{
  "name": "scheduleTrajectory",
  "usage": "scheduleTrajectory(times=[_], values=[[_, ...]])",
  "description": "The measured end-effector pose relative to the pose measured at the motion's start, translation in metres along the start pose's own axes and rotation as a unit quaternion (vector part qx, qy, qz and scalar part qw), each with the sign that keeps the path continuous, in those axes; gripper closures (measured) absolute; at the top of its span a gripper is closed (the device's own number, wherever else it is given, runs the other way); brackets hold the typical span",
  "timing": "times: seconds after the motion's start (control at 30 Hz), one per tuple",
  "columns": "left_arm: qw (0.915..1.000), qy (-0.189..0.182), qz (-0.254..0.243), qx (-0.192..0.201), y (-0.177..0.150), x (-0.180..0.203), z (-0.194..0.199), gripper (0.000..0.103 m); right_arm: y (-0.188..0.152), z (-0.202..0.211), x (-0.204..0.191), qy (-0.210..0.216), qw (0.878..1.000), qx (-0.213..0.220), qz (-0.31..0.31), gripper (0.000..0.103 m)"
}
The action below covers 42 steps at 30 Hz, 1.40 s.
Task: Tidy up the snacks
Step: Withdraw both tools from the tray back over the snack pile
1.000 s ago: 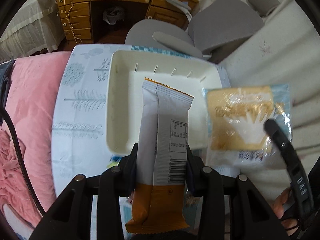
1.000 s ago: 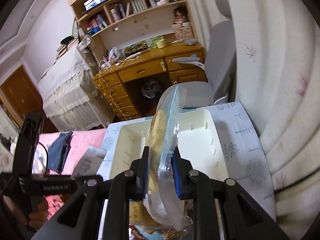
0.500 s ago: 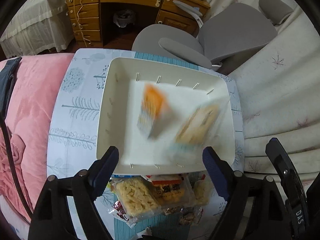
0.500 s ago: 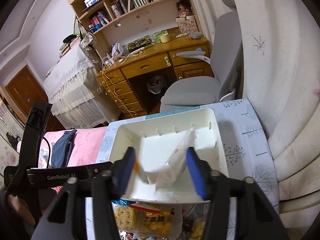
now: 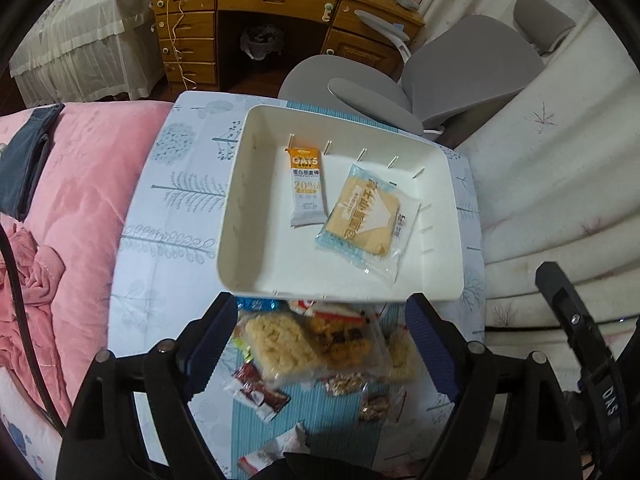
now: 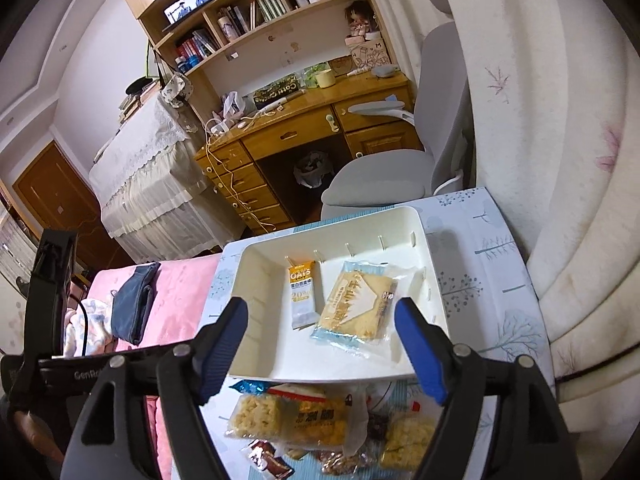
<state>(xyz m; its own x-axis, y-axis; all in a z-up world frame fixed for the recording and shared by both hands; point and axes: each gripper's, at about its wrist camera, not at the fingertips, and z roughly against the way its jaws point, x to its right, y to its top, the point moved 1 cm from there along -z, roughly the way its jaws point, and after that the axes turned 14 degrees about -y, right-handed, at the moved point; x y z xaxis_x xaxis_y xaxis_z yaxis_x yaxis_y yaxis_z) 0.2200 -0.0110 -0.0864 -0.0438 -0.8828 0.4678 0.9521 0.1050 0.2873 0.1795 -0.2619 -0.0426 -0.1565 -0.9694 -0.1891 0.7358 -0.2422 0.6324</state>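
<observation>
A white tray [image 5: 440, 288] stands on a small table with a blue-patterned cloth; it also shows in the right wrist view [image 6: 256, 344]. In it lie an orange-and-white oat bar [image 5: 306, 188] [image 6: 302, 294] and a clear-wrapped bread slice [image 5: 366, 218] [image 6: 354, 306]. A pile of loose snack packets [image 5: 312, 348] [image 6: 320, 424] lies on the table in front of the tray. My left gripper [image 5: 320, 340] is open and empty above the pile. My right gripper [image 6: 322, 348] is open and empty above the tray's near edge.
A pink quilt [image 5: 72, 200] lies to the left of the table. A grey office chair [image 5: 440, 76] and a wooden desk [image 5: 280, 4] stand behind it. A white curtain [image 5: 560, 160] hangs on the right.
One second ago each gripper was shut on a snack above the tray. Both opened and dropped them; the oat bar and the bread now lie still in the tray. Both grippers pulled back.
</observation>
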Motion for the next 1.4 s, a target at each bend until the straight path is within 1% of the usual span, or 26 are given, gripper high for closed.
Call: scheduleTrajectory(times=[0.3, 0.53, 0.9, 1.13, 1.3, 1.33, 1.4], values=[[0.9997, -0.002, -0.008, 0.023, -0.044, -0.01, 0.038, 0.018, -0.025, 0.045, -0.006, -0.022, 0.999, 0.026, 0.002, 0.026], [0.9995, -0.004, -0.011, 0.03, -0.084, -0.026, 0.061, 0.018, -0.058, 0.075, -0.011, -0.046, 0.998, 0.041, 0.002, 0.026], [0.9992, -0.023, -0.022, 0.023, -0.148, -0.044, 0.073, 0.018, -0.122, 0.107, -0.019, -0.073, 0.997, 0.028, -0.011, 0.026], [0.9994, -0.018, -0.028, -0.01, -0.179, -0.048, 0.058, 0.018, -0.166, 0.117, -0.011, -0.093, 0.995, 0.01, -0.03, 0.026], [0.9989, -0.014, -0.028, -0.035, -0.195, -0.047, 0.043, 0.018, -0.191, 0.118, -0.004, -0.102, 0.994, -0.006, -0.026, 0.026], [0.9987, -0.011, -0.028, -0.042, -0.197, -0.046, 0.039, 0.018, -0.195, 0.117, -0.002, -0.104, 0.994, -0.009, -0.022, 0.026], [0.9976, 0.005, -0.027, -0.063, -0.201, -0.044, 0.028, 0.018, -0.203, 0.115, 0.001, -0.107, 0.994, -0.015, -0.015, 0.026]])
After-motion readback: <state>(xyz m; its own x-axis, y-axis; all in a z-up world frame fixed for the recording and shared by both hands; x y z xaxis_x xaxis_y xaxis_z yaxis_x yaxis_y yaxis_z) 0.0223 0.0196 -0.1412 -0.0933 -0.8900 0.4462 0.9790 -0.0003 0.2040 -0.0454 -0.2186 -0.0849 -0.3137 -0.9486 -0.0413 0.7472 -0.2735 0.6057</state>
